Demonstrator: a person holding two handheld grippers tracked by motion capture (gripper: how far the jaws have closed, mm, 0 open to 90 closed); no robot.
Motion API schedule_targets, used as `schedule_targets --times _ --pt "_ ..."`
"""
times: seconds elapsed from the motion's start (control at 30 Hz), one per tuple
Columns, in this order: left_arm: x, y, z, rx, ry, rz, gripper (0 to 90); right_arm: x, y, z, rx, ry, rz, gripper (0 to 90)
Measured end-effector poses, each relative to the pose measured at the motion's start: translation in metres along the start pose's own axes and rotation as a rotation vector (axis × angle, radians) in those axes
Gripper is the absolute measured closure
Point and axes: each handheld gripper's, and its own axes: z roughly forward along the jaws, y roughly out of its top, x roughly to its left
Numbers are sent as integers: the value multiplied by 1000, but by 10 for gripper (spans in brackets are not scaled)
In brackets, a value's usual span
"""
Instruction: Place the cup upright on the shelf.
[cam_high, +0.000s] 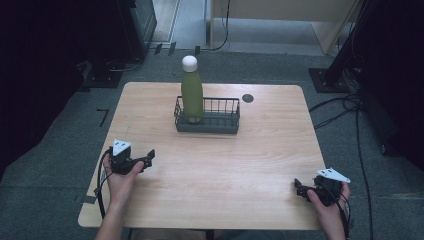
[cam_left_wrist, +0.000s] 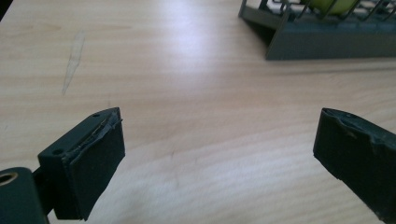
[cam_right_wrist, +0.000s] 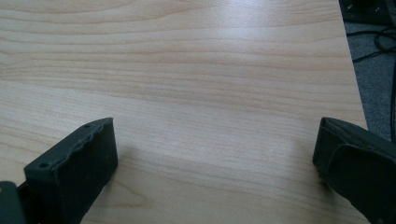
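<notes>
Left gripper (cam_high: 150, 156): near left of the table (cam_high: 260, 165), jaws spread wide, nothing between them.
Bottle (cam_high: 192, 92): green, white cap, upright in the left end of the wire basket (cam_high: 220, 122), far centre.
Right gripper (cam_high: 298, 186): near right edge, jaws wide apart, holding nothing.

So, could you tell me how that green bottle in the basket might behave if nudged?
The green bottle is tall and slim, so probably tippy. The wire basket walls reach only its base, giving little support. Its smooth body looks slippery.
</notes>
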Motion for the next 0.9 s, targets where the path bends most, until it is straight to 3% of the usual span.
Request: schedule_targets --times 0.17,0.3,0.4,0.5,0.53,0.67,0.77,0.8,0.9 --pt "5 -12 -5 34 24 14 29 0 0 0 -1 -1 0 0" --pt "10 -23 -12 63 73 33 29 0 0 0 -2 -3 0 0" --pt "13 -36 -18 91 111 66 29 0 0 0 -1 -5 2 0" --pt "12 -38 -23 95 132 92 29 0 0 0 -1 -7 4 0" --pt "11 -42 -25 112 153 122 29 -1 0 0 -1 -7 4 0" --pt "11 -47 -27 122 190 149 29 -1 0 0 -1 -8 4 0" --pt "11 -48 -30 99 212 132 30 -1 0 0 -2 -8 4 0" --pt "11 -49 -32 81 204 104 30 -1 0 0 -1 -9 4 0" --pt "11 -49 -31 100 191 103 30 -1 0 0 -1 -9 4 0"
